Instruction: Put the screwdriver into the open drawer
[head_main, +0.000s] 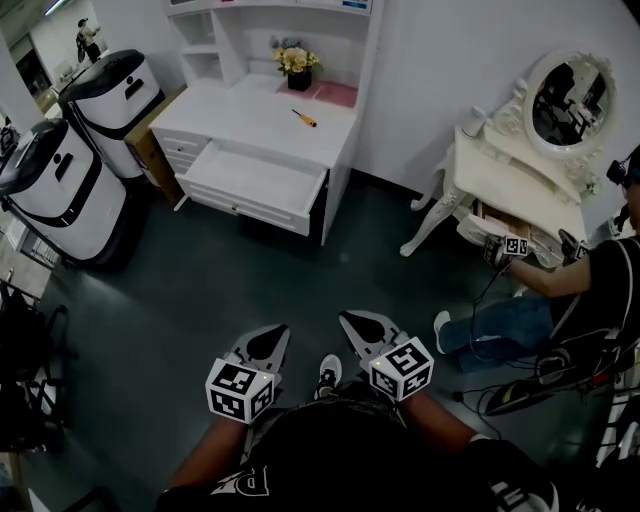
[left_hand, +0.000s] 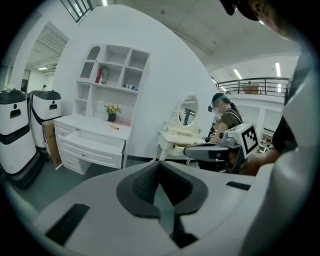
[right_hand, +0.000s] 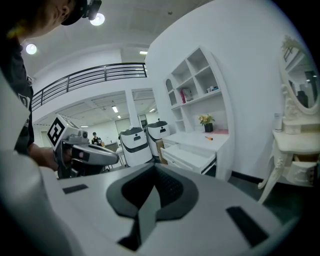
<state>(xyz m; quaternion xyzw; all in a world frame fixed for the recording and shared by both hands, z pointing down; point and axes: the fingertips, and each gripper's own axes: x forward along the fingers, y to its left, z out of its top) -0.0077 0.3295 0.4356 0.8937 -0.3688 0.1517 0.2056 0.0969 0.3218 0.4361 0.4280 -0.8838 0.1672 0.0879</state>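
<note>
Both grippers are held low by the body, well apart from the desk (head_main: 235, 120), so the approach is judged unfinished. The left gripper (head_main: 268, 345) and right gripper (head_main: 362, 330) are each shown with jaws pressed together, nothing between them. The screwdriver (head_main: 304, 118) is left on the desk top toward its right edge, near a flower pot (head_main: 299, 80) at the back. The drawer (head_main: 250, 180) is pulled out under the front edge, ready to receive it. A dark floor (head_main: 200, 300) is seen between; what may be white machines (head_main: 60, 190) are parked left, a dressing table (head_main: 500, 160) right.
</note>
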